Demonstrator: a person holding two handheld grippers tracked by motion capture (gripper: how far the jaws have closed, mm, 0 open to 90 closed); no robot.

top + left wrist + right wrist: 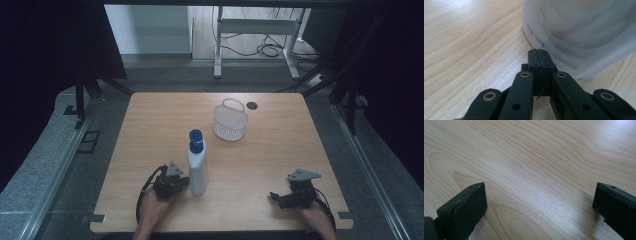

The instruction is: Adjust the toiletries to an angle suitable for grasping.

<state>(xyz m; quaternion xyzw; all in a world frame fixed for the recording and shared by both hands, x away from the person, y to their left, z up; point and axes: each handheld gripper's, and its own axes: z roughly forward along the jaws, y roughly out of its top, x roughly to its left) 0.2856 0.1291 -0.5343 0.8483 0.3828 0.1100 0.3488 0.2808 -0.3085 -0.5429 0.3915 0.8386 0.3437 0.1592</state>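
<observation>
A white plastic bottle (198, 170) with a blue cap (195, 136) stands upright near the table's front, left of centre. My left gripper (184, 183) rests on the table just left of the bottle's base, tips almost touching it. In the left gripper view its jaws are pressed together at the tips (539, 53), nothing between them, with the bottle's translucent wall (584, 32) right behind. My right gripper (276, 197) lies at the front right, jaws spread wide over bare wood (539, 195), holding nothing.
A white mesh basket (230, 121) with a handle stands behind the bottle near the table's middle back. A dark round hole (252, 105) sits in the tabletop beside it. Beyond the wooden table (280, 145) are a grey floor, metal rails and desk legs.
</observation>
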